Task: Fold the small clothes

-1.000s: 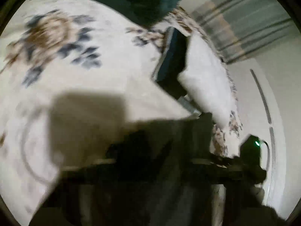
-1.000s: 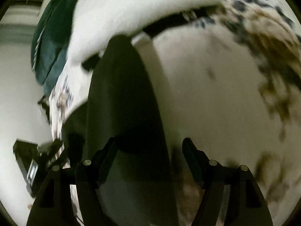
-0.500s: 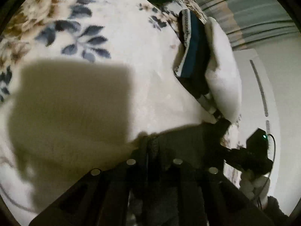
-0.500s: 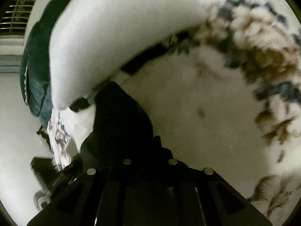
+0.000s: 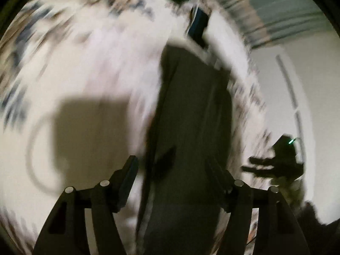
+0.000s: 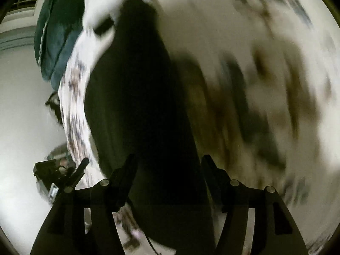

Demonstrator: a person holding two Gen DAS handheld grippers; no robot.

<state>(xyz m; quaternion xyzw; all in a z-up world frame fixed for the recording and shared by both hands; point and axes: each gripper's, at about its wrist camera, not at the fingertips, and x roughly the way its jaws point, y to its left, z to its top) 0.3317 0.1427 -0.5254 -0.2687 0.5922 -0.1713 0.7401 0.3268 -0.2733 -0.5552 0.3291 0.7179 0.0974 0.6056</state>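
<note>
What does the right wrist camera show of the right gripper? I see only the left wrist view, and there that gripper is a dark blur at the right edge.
Observer: The right gripper is open. Its jaws have just been opening, and the dark long garment lies between them, with neither pad pressing on it.
Operator: How far does that garment run ahead of the fingers?
Observer: It stretches away up to the edge of the white soft pillow. Whether it goes under the pillow, I cannot tell.
</note>
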